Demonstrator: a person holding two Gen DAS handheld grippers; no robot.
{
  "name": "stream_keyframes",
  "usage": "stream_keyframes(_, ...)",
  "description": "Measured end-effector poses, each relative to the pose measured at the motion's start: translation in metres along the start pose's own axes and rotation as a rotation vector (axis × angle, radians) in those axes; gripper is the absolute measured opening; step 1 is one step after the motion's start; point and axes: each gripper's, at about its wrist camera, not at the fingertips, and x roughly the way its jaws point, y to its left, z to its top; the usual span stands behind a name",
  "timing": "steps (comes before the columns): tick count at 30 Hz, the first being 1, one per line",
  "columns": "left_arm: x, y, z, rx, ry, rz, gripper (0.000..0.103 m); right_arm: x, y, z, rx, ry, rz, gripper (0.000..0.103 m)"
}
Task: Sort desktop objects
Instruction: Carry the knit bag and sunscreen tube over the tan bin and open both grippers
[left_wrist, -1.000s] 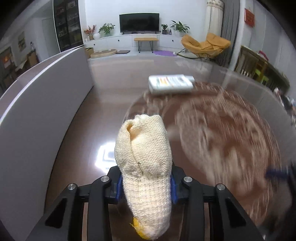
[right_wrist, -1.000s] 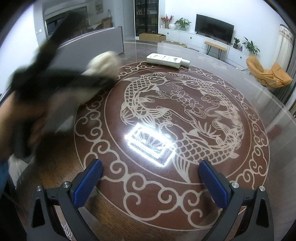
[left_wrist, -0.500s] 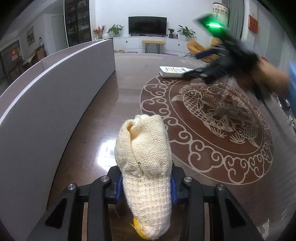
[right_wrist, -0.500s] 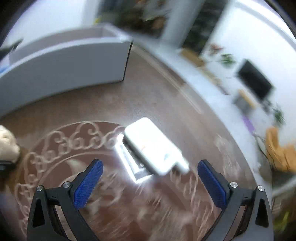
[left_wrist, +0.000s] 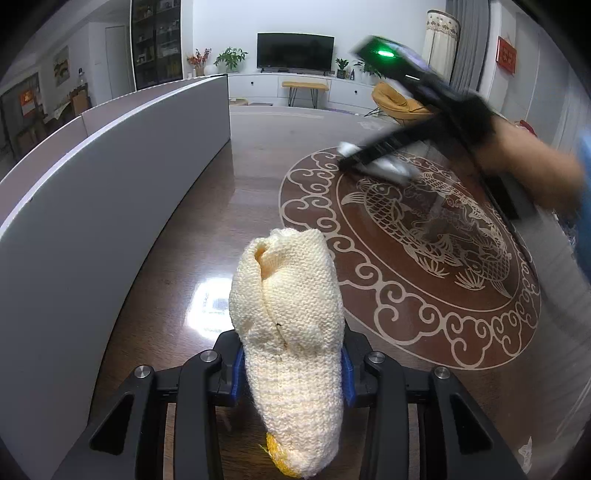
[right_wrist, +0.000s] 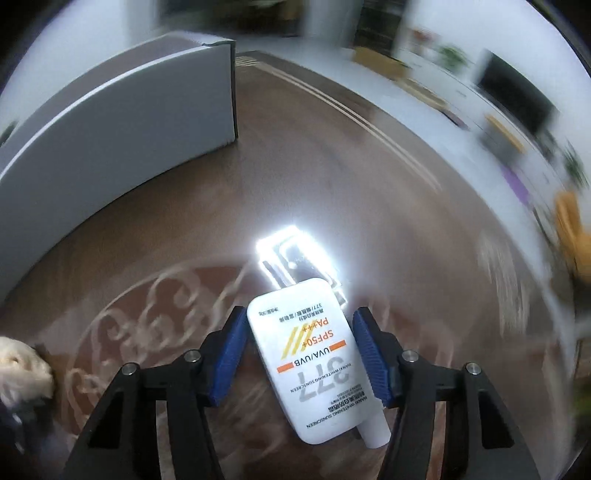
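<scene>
Grey board forms the tall divider (left_wrist: 110, 192) along the left of the counter (left_wrist: 251, 206), curving from near us to the far end. Just right of it, the left tongs (left_wrist: 291, 373) are pressed tight on a cream knitted sock (left_wrist: 288, 314), whose rolled body stands up out of the blue pads above the dark wood.

Further right, on the far rim of the carp medallion (left_wrist: 424, 266), the right tongs (right_wrist: 299, 354) point steeply down over the white sunscreen tube (right_wrist: 306, 354). Their jaws are closing with the tube lying between them on the counter, skewed, cap end nearest us. The left pad (right_wrist: 229, 354) looks at or just beside the tube's edge; a sliver of gap shows at the right pad, so we judge the pinch not yet made.

To do this well, we should:
- roll the wrist a little, so both pads meet the tube's long sides squarely;
- close across its broad middle, not the tapering cap end;
- squeeze gently, since the tube is probably soft and smooth and may squirt out or dent;
- lift only once both pads bear on it.

We would keep the sock pinched and clear of the divider.
</scene>
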Motion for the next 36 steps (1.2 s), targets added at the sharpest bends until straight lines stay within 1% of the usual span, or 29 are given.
stream_keyframes(1,0.0,0.001,0.0,-0.003,-0.001,-0.001,0.039,-0.01,0.005,-0.018,0.065,-0.002,0.005,0.06)
stream_keyframes(2,-0.002,0.002,-0.002,-0.011,-0.001,-0.003,0.039,-0.019,0.011,-0.037,0.129,0.001,0.042,0.06)
stream_keyframes(3,-0.003,0.003,-0.004,-0.017,-0.002,-0.003,0.039,-0.029,0.018,-0.058,0.195,0.002,0.1,0.06)
stream_keyframes(6,-0.01,0.006,-0.012,-0.031,-0.005,-0.008,0.039,-0.056,0.032,-0.1,0.27,-0.025,0.203,0.062)
stream_keyframes(7,-0.011,0.006,-0.014,-0.031,-0.005,-0.008,0.039,-0.06,0.033,-0.105,0.268,-0.027,0.226,0.072)
stream_keyframes(8,-0.012,0.006,-0.015,-0.027,-0.005,-0.006,0.039,-0.062,0.034,-0.108,0.238,-0.017,0.231,0.081)
stream_keyframes(11,-0.014,0.005,-0.018,-0.019,-0.004,-0.004,0.039,-0.067,0.046,-0.119,0.1,0.027,0.19,0.081)
stream_keyframes(12,-0.014,0.006,-0.018,-0.022,-0.005,-0.006,0.039,-0.071,0.059,-0.121,0.08,0.045,0.193,0.081)
stream_keyframes(14,-0.015,0.008,-0.019,-0.033,-0.007,-0.012,0.039,-0.08,0.075,-0.129,0.064,0.047,0.203,0.081)
stream_keyframes(16,-0.016,0.01,-0.02,-0.039,-0.008,-0.013,0.039,-0.082,0.09,-0.136,0.045,0.07,0.173,0.081)
stream_keyframes(18,-0.015,0.01,-0.019,-0.039,-0.009,-0.014,0.039,-0.079,0.103,-0.144,0.034,0.107,0.115,0.073)
stream_keyframes(19,-0.016,0.01,-0.019,-0.041,-0.009,-0.015,0.039,-0.081,0.108,-0.146,0.045,0.091,0.081,0.058)
stream_keyframes(20,-0.016,0.01,-0.02,-0.043,-0.01,-0.016,0.039,-0.086,0.108,-0.146,0.078,0.087,0.076,0.052)
stream_keyframes(21,-0.018,0.01,-0.022,-0.046,-0.008,-0.021,0.039,-0.089,0.109,-0.149,0.096,0.096,0.071,0.052)
stream_keyframes(22,-0.021,0.011,-0.022,-0.055,0.002,-0.031,0.039,-0.092,0.11,-0.149,0.1,0.084,0.074,0.052)
stream_keyframes(24,-0.036,0.012,-0.023,-0.073,-0.007,-0.058,0.039,-0.103,0.112,-0.146,0.099,0.045,0.073,0.052)
stream_keyframes(26,-0.058,0.014,-0.022,-0.082,-0.032,-0.074,0.039,-0.118,0.111,-0.135,0.118,0.0,0.104,0.052)
stream_keyframes(28,-0.083,0.023,-0.015,-0.098,-0.058,-0.088,0.039,-0.138,0.112,-0.111,0.128,-0.063,0.138,0.052)
stream_keyframes(29,-0.099,0.034,-0.008,-0.115,-0.082,-0.096,0.039,-0.146,0.114,-0.101,0.127,-0.09,0.15,0.052)
stream_keyframes(30,-0.11,0.043,-0.003,-0.128,-0.096,-0.096,0.039,-0.156,0.119,-0.079,0.119,-0.131,0.17,0.052)
stream_keyframes(31,-0.121,0.056,0.003,-0.148,-0.111,-0.091,0.039,-0.161,0.126,-0.065,0.114,-0.156,0.183,0.052)
stream_keyframes(33,-0.143,0.092,0.016,-0.201,-0.14,-0.055,0.039,-0.173,0.145,-0.025,0.104,-0.225,0.227,0.052)
stream_keyframes(34,-0.152,0.114,0.021,-0.225,-0.149,-0.015,0.039,-0.179,0.16,-0.006,0.089,-0.255,0.253,0.052)
stream_keyframes(35,-0.155,0.128,0.024,-0.239,-0.149,0.018,0.039,-0.183,0.178,0.015,0.069,-0.287,0.282,0.052)
stream_keyframes(36,-0.158,0.149,0.026,-0.264,-0.141,0.065,0.039,-0.183,0.193,0.028,0.055,-0.305,0.305,0.052)
